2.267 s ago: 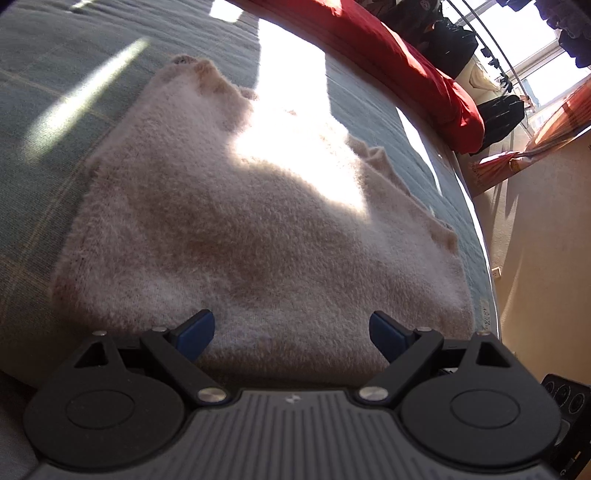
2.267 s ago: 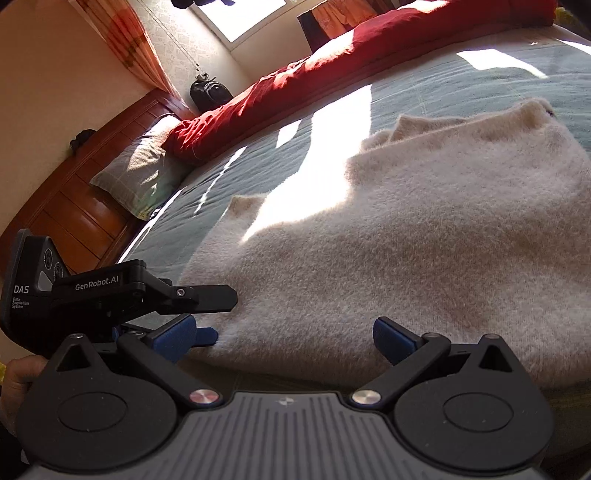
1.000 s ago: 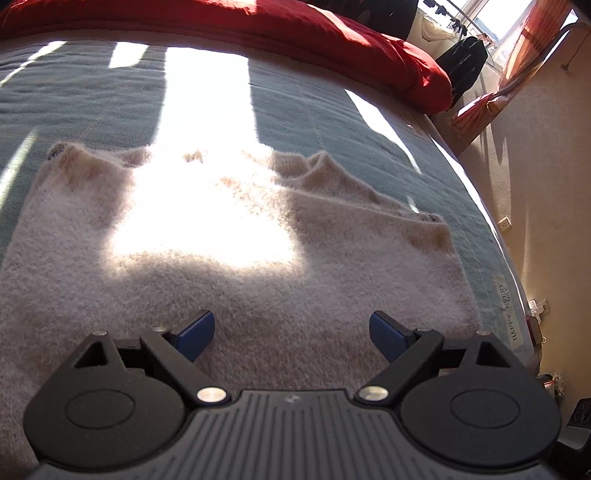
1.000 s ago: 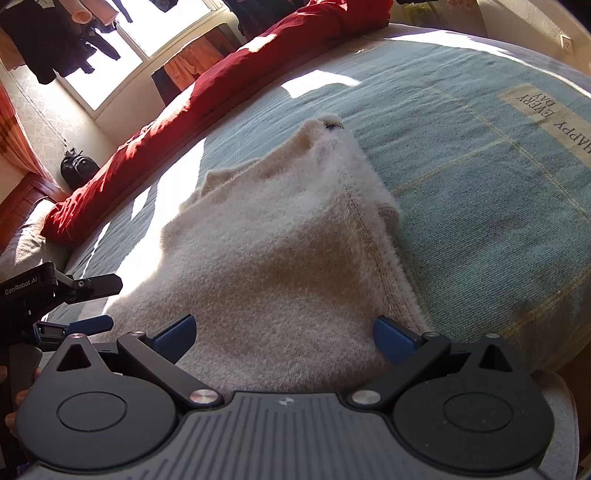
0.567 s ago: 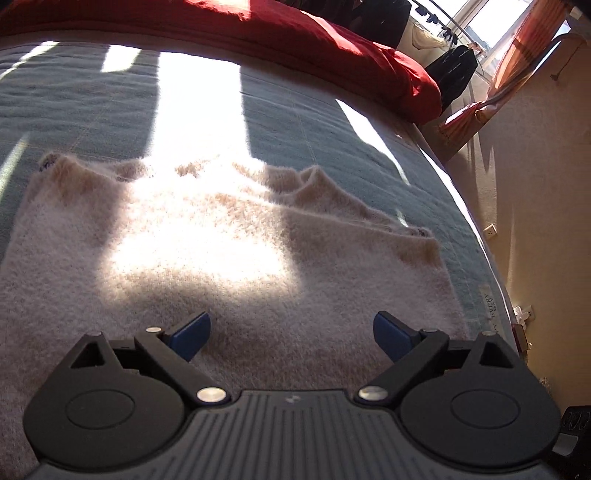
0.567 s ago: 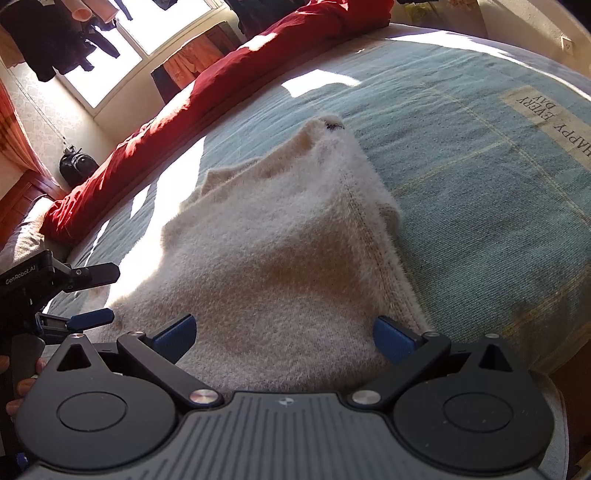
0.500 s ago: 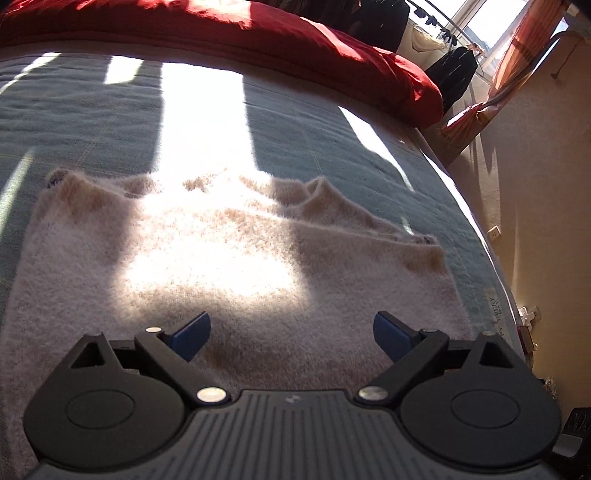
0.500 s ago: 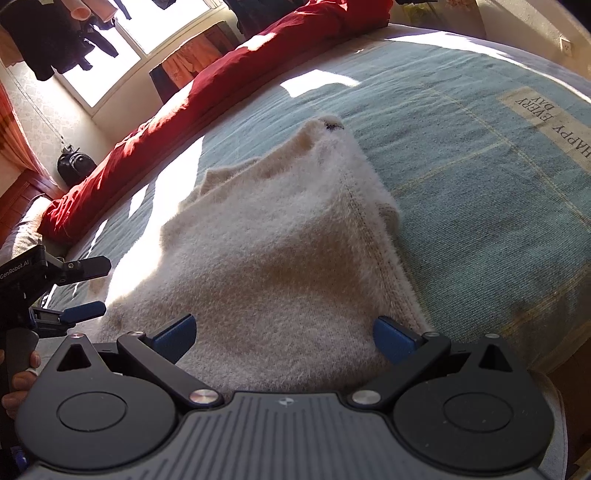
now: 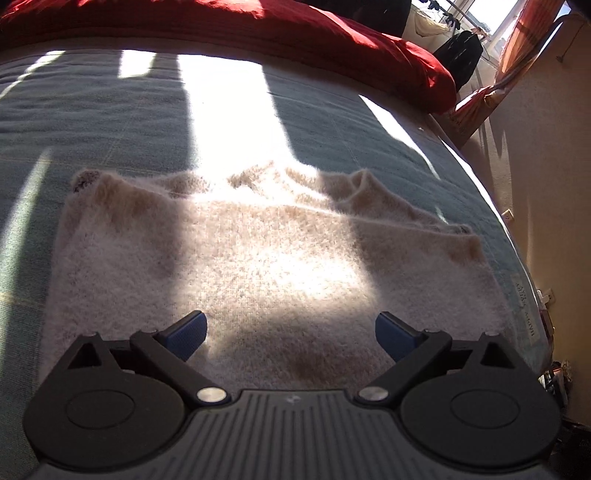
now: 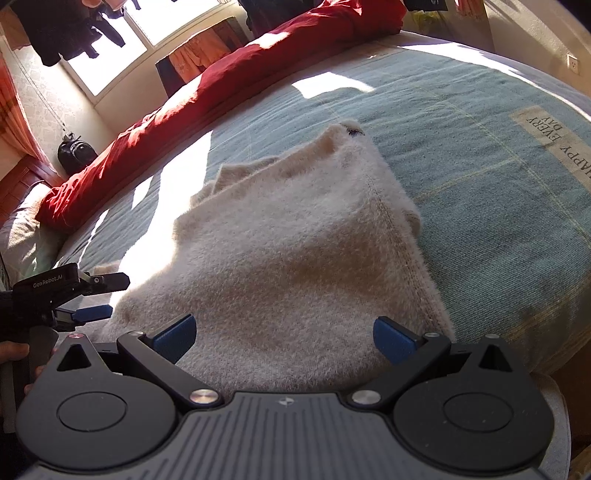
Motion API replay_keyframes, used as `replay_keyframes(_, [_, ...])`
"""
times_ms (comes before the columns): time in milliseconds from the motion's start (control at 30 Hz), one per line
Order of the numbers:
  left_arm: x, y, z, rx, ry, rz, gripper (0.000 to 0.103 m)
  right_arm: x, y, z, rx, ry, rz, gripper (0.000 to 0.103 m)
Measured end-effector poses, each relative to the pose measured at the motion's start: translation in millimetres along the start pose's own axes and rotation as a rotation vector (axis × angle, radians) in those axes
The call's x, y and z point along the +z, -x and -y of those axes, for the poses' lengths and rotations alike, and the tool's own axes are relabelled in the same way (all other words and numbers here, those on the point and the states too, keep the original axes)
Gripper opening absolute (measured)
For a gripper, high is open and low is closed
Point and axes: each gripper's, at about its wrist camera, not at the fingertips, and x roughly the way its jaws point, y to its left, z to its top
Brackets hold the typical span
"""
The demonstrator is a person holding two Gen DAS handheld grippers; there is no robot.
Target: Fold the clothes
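Observation:
A fluffy cream sweater (image 9: 258, 258) lies folded on the teal bedspread (image 9: 110, 110), partly in a patch of sunlight. My left gripper (image 9: 290, 321) hovers over its near edge with the blue pads wide apart, still spreading a little, and nothing between them. From the right wrist view the sweater (image 10: 295, 240) shows a stitched edge on its right side. My right gripper (image 10: 284, 325) is open above the near hem, not touching it. The left gripper (image 10: 105, 297) also shows there at the sweater's left corner, held by a hand (image 10: 14, 349).
A red duvet (image 9: 295, 33) runs along the far side of the bed, with a pillow (image 10: 22, 229) at the headboard end. A printed label (image 10: 554, 144) marks the bedspread to the right. The bed edge and floor (image 9: 546, 184) lie right of the left gripper.
The left gripper has drawn back from the sweater, so more bedspread shows beyond it, and its pads stand slightly wider. The right gripper's view is nearly the same.

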Motion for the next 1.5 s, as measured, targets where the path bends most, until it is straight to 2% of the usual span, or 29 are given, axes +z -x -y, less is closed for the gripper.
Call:
replay_keyframes(100, [14,25,-19,-0.014,0.005,0.036,0.097,1,2,-9,0.012,0.022,0.013,0.103])
replay_keyframes(233, [27,53,-57,0.039,0.020,0.071,0.096,3,0,-24,0.031,0.048,0.022,0.103])
replay_keyframes(333, [28,64,-89,0.055,0.058,0.074,0.089,3,-2,-37,0.054,0.076,0.024,0.103])
replay_keyframes(467, [17,59,-126,0.026,0.157,0.040,0.073,3,-6,-51,0.077,0.111,0.023,0.103])
replay_keyframes(500, [13,55,-132,0.018,0.175,0.032,0.072,4,-7,-54,0.081,0.118,0.018,0.103])
replay_keyframes(633, [5,43,-142,-0.016,0.212,0.011,0.072,5,-11,-64,0.072,0.143,0.007,0.103])
replay_keyframes(733, [10,36,-142,-0.034,0.200,0.007,0.072,7,-14,-67,0.067,0.150,0.002,0.103])
replay_keyframes(933, [18,8,-155,-0.070,0.241,-0.048,0.072,9,-21,-65,0.049,0.140,-0.015,0.103])
replay_keyframes(1167, [28,-19,-172,-0.171,0.343,-0.057,0.072,16,-23,-65,0.061,0.134,0.004,0.103])
replay_keyframes(1333, [43,-39,-174,-0.205,0.355,-0.080,0.072,22,-28,-66,0.060,0.123,0.008,0.103])
replay_keyframes(1500, [31,-31,-174,-0.243,0.335,-0.111,0.072,23,-34,-66,0.061,0.109,0.000,0.103])
